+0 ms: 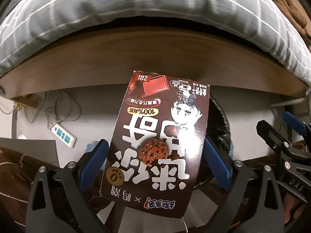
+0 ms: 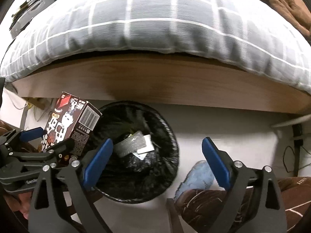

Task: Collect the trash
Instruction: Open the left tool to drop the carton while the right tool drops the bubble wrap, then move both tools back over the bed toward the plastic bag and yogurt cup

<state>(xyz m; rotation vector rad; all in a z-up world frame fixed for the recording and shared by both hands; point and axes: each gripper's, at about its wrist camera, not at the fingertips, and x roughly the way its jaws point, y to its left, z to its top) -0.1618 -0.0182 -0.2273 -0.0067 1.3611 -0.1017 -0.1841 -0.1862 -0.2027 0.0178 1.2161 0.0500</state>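
Note:
My left gripper (image 1: pixel 155 155) is shut on a brown cookie box (image 1: pixel 157 141) with white Chinese lettering, held by its sides above the floor. In the right wrist view the box (image 2: pixel 75 124) hangs at the left rim of a round bin lined with a black bag (image 2: pixel 169 136). Grey and white wrappers (image 2: pixel 136 145) lie inside the bin. My right gripper (image 2: pixel 155 155) is open and empty, over the bin's right side. In the left wrist view the box hides most of the bin (image 1: pixel 221 124).
A bed with a grey checked quilt (image 2: pixel 155 29) and a wooden side board (image 2: pixel 155 79) runs across the back. A power strip (image 1: pixel 64 136) and cables lie on the floor at left. The person's blue slipper (image 2: pixel 198 178) and brown trouser leg (image 2: pixel 213 203) are right of the bin.

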